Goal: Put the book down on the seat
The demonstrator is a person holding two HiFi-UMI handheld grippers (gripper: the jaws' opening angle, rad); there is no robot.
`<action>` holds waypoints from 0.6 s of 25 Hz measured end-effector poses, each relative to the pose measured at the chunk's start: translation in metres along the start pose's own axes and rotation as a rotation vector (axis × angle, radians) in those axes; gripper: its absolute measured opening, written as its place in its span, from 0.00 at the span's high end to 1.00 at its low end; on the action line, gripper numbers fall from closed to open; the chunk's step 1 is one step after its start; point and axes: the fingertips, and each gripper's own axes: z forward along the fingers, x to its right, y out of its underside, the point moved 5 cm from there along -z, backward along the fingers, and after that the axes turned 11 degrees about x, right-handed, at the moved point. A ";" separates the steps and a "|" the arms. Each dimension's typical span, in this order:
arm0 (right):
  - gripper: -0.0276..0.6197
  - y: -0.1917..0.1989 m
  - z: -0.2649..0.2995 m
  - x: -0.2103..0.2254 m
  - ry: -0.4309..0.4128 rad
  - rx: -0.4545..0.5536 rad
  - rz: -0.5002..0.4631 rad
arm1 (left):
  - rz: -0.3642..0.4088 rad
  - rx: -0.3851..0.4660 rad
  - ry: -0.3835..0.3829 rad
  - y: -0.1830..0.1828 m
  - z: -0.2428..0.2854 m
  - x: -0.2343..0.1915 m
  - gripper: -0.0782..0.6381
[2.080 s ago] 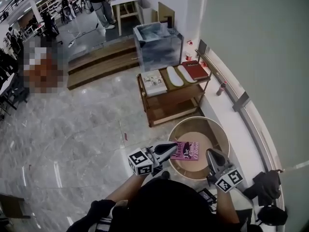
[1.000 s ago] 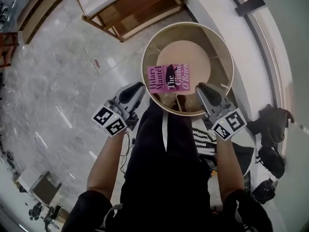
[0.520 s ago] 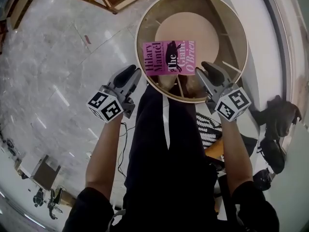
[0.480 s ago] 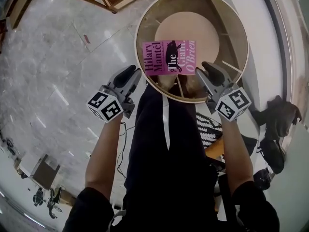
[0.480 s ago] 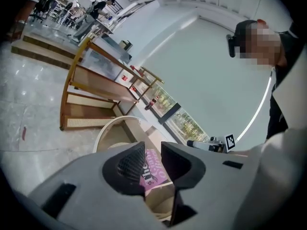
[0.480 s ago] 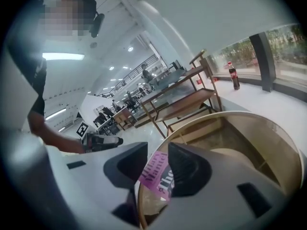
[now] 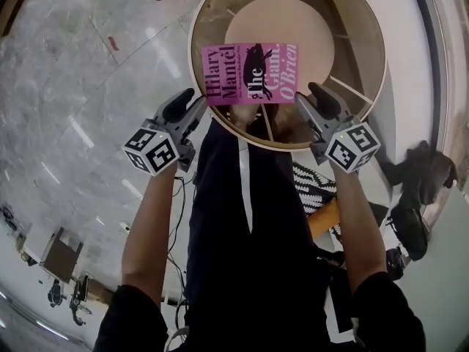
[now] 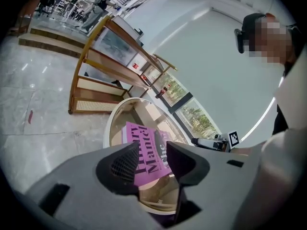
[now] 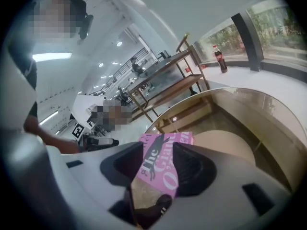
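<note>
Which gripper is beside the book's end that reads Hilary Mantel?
The left gripper, by the book's author-name end; the right gripper is by the O'Brien end. Both grippers' jaws have just been opening; the book shows in each gap, ungripped.

Counted: one pink book (image 7: 251,73). One round seat (image 7: 363,57). Two grippers: left gripper (image 7: 185,101) and right gripper (image 7: 316,95), each with one marker cube (image 7: 150,151). One wooden shelf unit (image 8: 96,86). One bottle (image 9: 219,59). Two bare forearms (image 7: 146,226). Dark bags (image 7: 418,178) beside the seat: number not determinable.

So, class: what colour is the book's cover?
Bright pink book, black and white lettering; clearest in head view.
</note>
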 end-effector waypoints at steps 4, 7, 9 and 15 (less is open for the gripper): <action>0.68 0.017 0.006 0.013 0.018 -0.019 0.011 | -0.011 -0.033 -0.005 0.013 0.009 -0.012 0.64; 0.68 0.026 0.010 0.023 0.029 -0.039 0.005 | -0.007 -0.056 -0.010 0.021 0.015 -0.019 0.64; 0.68 0.032 0.014 0.030 0.030 -0.047 0.001 | 0.002 -0.060 -0.029 0.025 0.016 -0.025 0.64; 0.68 0.046 0.024 0.041 0.054 -0.056 0.017 | 0.000 -0.068 -0.046 0.038 0.020 -0.038 0.64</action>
